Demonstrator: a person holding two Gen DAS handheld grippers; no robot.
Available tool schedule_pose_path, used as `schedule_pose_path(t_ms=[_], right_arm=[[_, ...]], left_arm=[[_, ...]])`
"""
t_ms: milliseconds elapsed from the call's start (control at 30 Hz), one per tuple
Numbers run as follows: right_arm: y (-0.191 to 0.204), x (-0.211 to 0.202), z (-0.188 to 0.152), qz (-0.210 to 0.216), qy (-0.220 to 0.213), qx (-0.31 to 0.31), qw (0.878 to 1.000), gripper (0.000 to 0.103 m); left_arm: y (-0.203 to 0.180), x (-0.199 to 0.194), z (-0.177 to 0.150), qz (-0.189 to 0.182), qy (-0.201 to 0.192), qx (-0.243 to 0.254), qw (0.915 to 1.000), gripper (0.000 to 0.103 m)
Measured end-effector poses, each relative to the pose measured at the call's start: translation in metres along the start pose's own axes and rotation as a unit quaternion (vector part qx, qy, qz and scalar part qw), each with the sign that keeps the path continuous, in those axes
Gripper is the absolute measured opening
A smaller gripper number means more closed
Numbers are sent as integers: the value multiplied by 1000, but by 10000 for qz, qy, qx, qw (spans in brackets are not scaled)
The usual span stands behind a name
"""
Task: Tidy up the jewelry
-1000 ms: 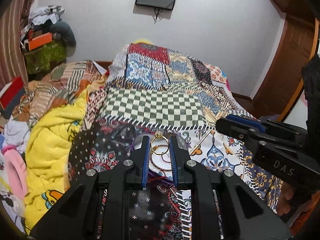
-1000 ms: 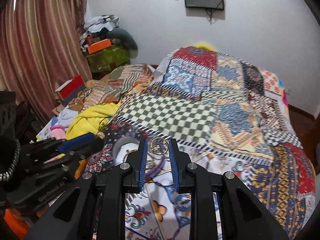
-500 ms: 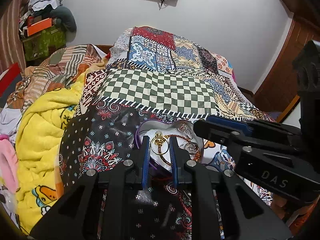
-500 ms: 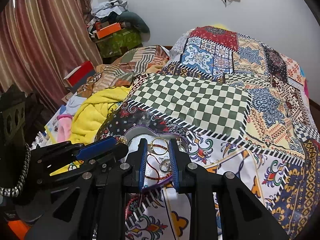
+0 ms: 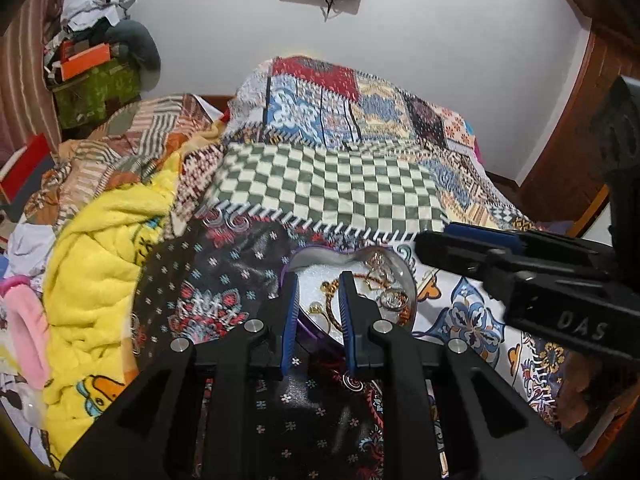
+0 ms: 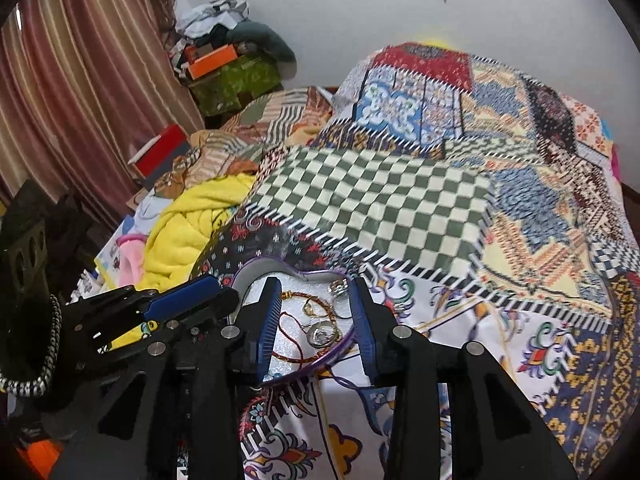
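Heart-shaped jewelry box point(image 6: 256, 276): rings, chains inside, beneath both grippers. Right gripper point(image 6: 316, 320) spread, empty. Left gripper point(image 5: 318, 304) parted, empty. Step: deposit apparently done. Next: fetch further piece.

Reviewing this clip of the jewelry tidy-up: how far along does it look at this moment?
Done: rings and a reddish cord necklace lie inside the heart-shaped box on the patchwork bedspread. In hand: nothing; the left gripper and the right gripper both hang open over the box with no jewelry between their fingers. Left: no lid or loose jewelry shows on the bed, so probably little.
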State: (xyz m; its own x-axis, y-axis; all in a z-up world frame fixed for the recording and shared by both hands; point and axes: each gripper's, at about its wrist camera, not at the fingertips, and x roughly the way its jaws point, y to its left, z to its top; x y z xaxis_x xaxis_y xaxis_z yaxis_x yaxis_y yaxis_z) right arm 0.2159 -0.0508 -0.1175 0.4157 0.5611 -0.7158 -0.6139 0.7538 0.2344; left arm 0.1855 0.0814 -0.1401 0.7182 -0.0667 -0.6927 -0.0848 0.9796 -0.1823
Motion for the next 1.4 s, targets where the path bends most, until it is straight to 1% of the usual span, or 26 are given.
schedule_pose_path(t_ms=[200,267,333,433,500,633,667,733,833,867,900,933,967,1000,1033,1067,1100,1133,1167,1200,1233,1300,1367,1400], right_arm=[[-1,-46,3,-142,-494,120,9986,32],[0,-67,3,-192,-713,149,9972,32],[3,-84,3,-238,-917,159,9954,32],[11,-117,2,-326,-1299,149,9909,32],[19,-142,-1,-379,-1605,129,9862,32],[37,-184,-11,-509,-2154,26,9752,32],[43,-195,-15,-545,-2297,-7,9717,32],[53,-210,-21,-605,-2521,-51,9658,32],[67,-232,-33,-725,-2857,-130,9555,33],[70,-238,-36,-773,-2949,-158,9523,38],[73,-242,-39,-810,-3027,-182,9495,43],[77,-247,-43,-862,-3121,-209,9459,45],[80,-251,-46,-940,-3208,-230,9422,50],[83,-254,-49,-1035,-3294,-253,9382,55],[83,-255,-51,-1100,-3346,-269,9355,56],[86,-257,-54,-1208,-3420,-282,9315,60],[86,-257,-55,-1268,-3456,-280,9294,66],[85,-258,-56,-1302,-3480,-269,9280,69],[85,-259,-57,-1351,-3522,-245,9258,75],[85,-260,-59,-1396,-3559,-231,9237,80],[86,-261,-60,-1462,-3599,-222,9212,82],[89,-263,-62,-1591,-3655,-231,9168,85],[90,-263,-62,-1669,-3653,-236,9155,87],[89,-262,-61,-1685,-3638,-231,9158,90]], left_arm=[[-5,-45,14,163,-534,108,9984,18],[-6,-64,18,223,-768,108,9967,18],[-10,-88,22,207,-1019,130,9945,18],[-16,-119,25,199,-1363,181,9903,18],[-22,-146,25,160,-1659,221,9858,18],[-36,-188,20,70,-2105,326,9770,18],[-39,-197,18,59,-2202,356,9748,19],[-47,-217,12,29,-2407,424,9697,29],[-59,-240,2,37,-2693,568,9614,38],[-63,-247,-1,58,-2763,621,9590,40],[-67,-253,-5,94,-2832,675,9566,45],[-70,-260,-9,127,-2909,728,9539,51],[-72,-264,-12,147,-2952,756,9523,53],[-75,-268,-15,179,-3008,789,9503,58],[-76,-272,-18,212,-3053,810,9486,63],[-78,-275,-20,241,-3098,826,9469,65],[-79,-277,-22,260,-3124,829,9460,70],[-80,-280,-23,285,-3150,828,9450,73],[-81,-282,-25,308,-3174,823,9442,74],[-81,-283,-26,343,-3210,811,9430,77],[-82,-283,-27,366,-3232,801,9422,83],[-82,-285,-29,416,-3294,782,9400,88],[-83,-287,-32,424,-3301,789,9397,88],[-83,-286,-32,431,-3300,789,9397,88]])
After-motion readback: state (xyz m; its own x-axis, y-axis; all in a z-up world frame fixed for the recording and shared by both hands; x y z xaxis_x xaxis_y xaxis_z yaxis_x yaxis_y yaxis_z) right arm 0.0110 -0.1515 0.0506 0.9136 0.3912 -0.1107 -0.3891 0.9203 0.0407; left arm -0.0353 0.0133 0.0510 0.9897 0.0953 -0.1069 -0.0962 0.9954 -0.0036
